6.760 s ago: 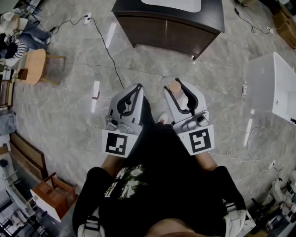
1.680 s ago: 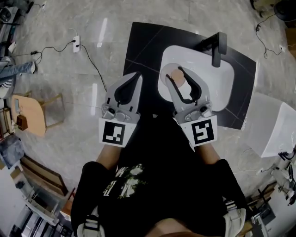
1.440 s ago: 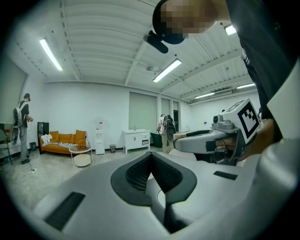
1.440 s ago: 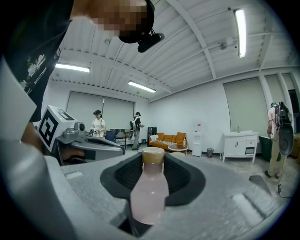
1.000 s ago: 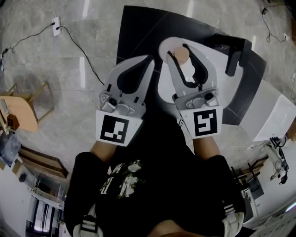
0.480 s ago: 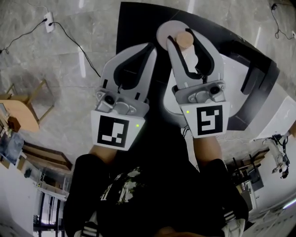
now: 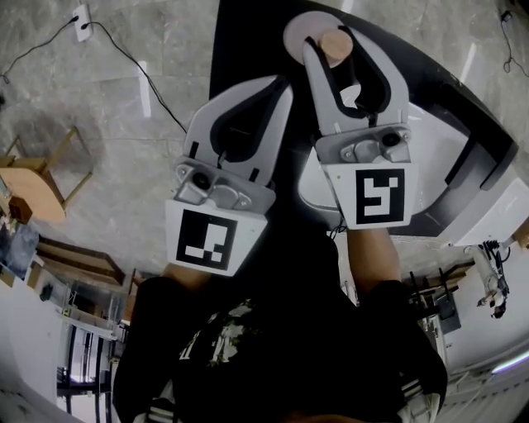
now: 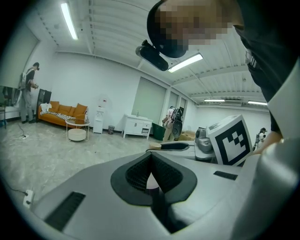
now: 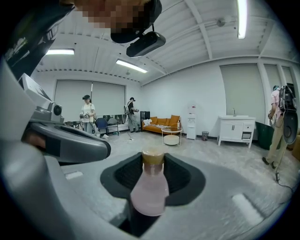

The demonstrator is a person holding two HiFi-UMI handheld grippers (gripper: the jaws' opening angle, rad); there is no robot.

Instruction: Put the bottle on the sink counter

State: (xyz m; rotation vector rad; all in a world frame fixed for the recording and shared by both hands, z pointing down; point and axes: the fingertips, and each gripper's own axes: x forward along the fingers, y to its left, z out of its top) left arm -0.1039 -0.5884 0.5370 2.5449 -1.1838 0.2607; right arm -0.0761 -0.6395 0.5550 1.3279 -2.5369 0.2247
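My right gripper (image 7: 333,40) is shut on a small pale pink bottle (image 7: 349,95) with a tan cap (image 7: 335,45), held upright over the black sink counter (image 7: 248,33). The right gripper view shows the same bottle (image 9: 150,192) wedged between the jaws, its cap (image 9: 153,157) at the tips. My left gripper (image 7: 281,83) is beside it to the left, shut and holding nothing; its jaws meet in the left gripper view (image 8: 151,157). The white basin (image 7: 438,124) and black faucet (image 7: 488,149) lie to the right, partly hidden by the right gripper.
A wooden chair (image 7: 33,178) stands on the marble floor at left, with a power strip and cable (image 7: 83,21) beyond it. In the gripper views I see an orange sofa (image 9: 161,124), a white cabinet (image 9: 236,129) and several people standing far off.
Both grippers have risen nearer the head camera and shifted up in the view. The counter and basin have slid right and down behind them. The bottle stays gripped.
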